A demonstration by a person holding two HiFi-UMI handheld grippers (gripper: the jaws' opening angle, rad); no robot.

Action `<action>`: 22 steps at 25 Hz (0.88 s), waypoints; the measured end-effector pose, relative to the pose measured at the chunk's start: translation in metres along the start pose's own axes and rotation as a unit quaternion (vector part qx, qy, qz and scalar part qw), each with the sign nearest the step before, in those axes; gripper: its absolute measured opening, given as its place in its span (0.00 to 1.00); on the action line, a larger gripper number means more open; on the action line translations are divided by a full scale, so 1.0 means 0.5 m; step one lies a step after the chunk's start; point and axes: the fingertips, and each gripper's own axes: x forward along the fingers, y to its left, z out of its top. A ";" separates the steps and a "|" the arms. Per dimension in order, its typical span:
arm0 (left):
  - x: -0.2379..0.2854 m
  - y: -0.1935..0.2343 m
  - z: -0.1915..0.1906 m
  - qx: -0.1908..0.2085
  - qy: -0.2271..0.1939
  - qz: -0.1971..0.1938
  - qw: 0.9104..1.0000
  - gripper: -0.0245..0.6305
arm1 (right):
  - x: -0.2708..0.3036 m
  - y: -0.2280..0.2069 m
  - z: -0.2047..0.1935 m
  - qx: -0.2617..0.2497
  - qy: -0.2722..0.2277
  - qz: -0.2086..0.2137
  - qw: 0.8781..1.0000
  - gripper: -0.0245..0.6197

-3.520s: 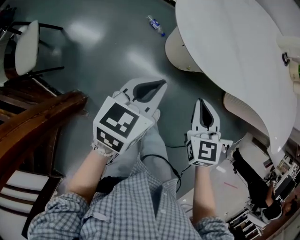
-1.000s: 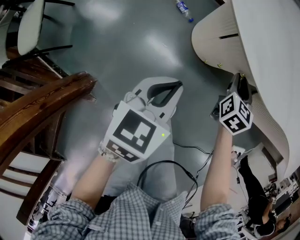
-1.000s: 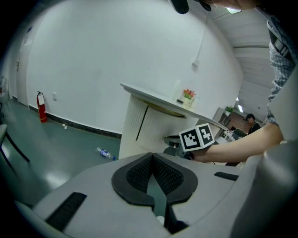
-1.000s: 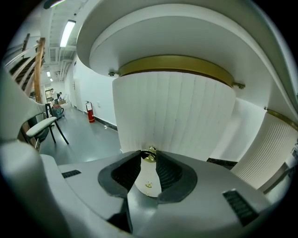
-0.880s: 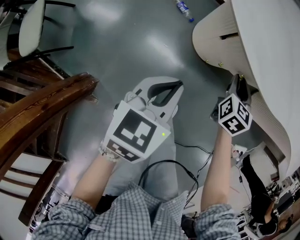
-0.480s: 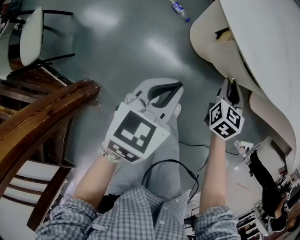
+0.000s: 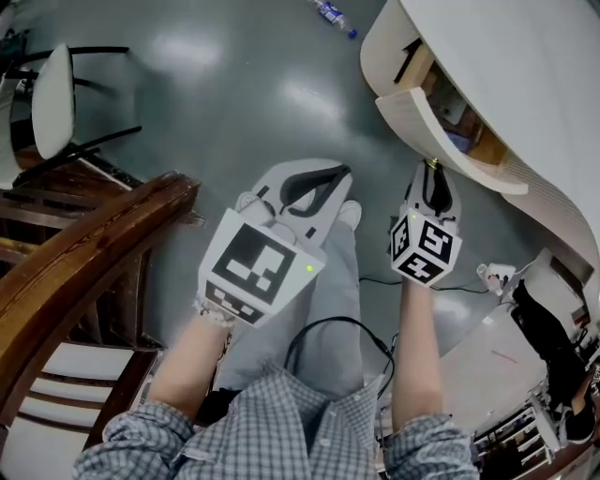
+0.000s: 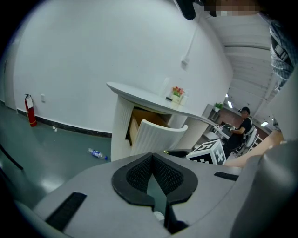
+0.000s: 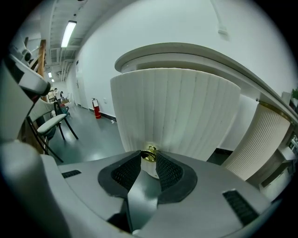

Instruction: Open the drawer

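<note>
Gripping the small brass knob (image 9: 149, 154) of the drawer (image 7: 439, 127), my right tongs (image 7: 429, 180) are closed on it, one ribbed black pad on each side, the knob sitting right at the tips. The drawer's front is a curved, pale, ribbed panel, and it fills most of the right gripper view behind the knob. From the head view the drawer stands well out from the rounded cabinet beneath the white tabletop (image 7: 525, 66), open at the top, with a wooden inner wall showing; something lies inside, but it is too dim and small to name.

My left tongs (image 8: 152, 158) hang in the air to the left of the right ones, well apart from the drawer. Their tips meet, with only a narrow wedge of gap lower down between the pads, and they carry nothing. Through the left gripper view I see the open drawer from the side, a small pot of flowers (image 8: 177, 91) on the tabletop above it, and the marker cube of my right tongs low beside the drawer front.

A plastic bottle (image 7: 333, 13) lies on the grey floor (image 7: 234, 84) beyond the cabinet. A dark wooden rail (image 7: 84, 248) runs along my left, with a white-seated chair (image 7: 52, 94) past it. A black cable (image 7: 328, 328) loops over my lap. A red fire extinguisher (image 8: 30, 110) stands against the far wall, and a person (image 8: 242, 123) sits in the background.
</note>
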 end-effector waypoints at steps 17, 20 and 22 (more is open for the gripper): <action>0.005 -0.001 0.005 0.004 0.006 -0.001 1.000 0.03 | -0.088 0.040 -0.073 0.010 0.031 0.014 0.999 0.19; 0.003 0.003 0.006 0.003 0.006 0.000 1.000 0.03 | -0.100 0.049 -0.084 0.013 0.036 0.016 0.999 0.19; 0.004 0.004 0.006 0.004 0.007 -0.001 1.000 0.03 | -0.107 0.053 -0.090 0.015 0.038 0.015 0.999 0.19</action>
